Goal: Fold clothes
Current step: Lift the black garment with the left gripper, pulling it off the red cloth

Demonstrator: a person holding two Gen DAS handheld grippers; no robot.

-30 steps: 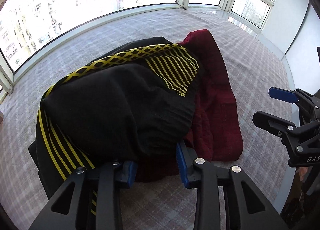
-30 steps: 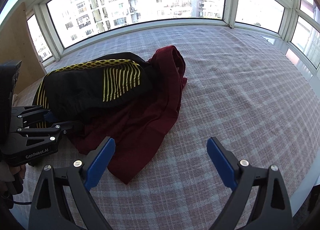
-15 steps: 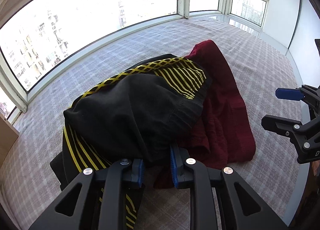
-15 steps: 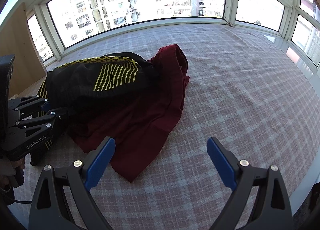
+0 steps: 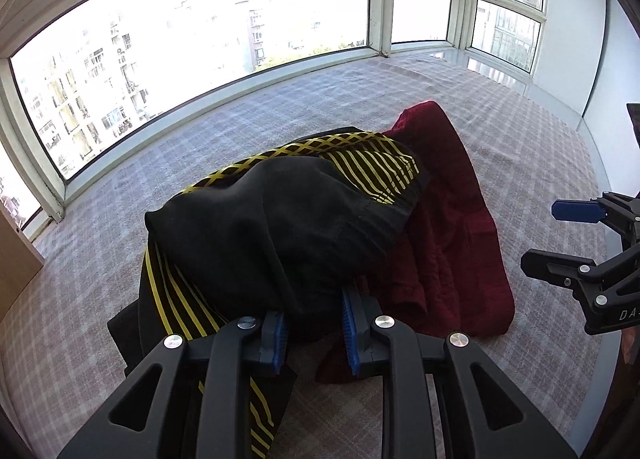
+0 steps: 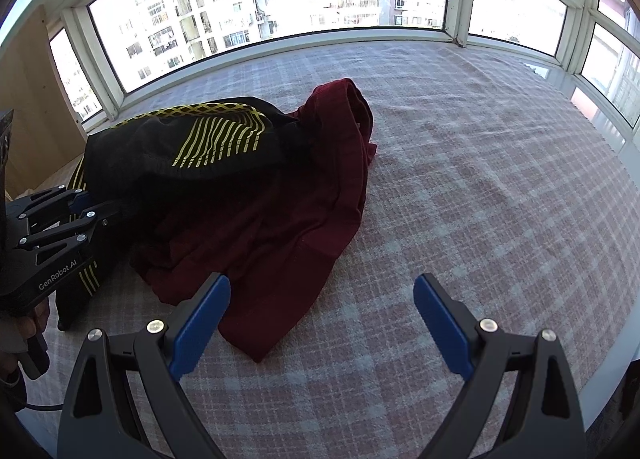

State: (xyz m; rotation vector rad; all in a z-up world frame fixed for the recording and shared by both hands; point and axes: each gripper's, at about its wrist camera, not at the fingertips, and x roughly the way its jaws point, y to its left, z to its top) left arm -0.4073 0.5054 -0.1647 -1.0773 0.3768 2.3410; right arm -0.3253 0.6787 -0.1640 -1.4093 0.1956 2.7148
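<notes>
Left gripper [image 5: 313, 333] fingers pinching black garment [image 5: 280, 235], raised; right gripper [image 6: 320, 323] fingers wide apart, empty, level.

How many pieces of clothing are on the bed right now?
2. A black garment with yellow stripes lies on the left, pinched in the left gripper. A dark red garment lies beside and partly under it. More could be hidden beneath.

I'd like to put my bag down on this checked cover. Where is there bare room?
The checked cover lies bare between the red garment and the right-hand windows, and behind the pile. The left is crowded: the black-and-yellow garment, held by the left gripper; right gripper open.
</notes>
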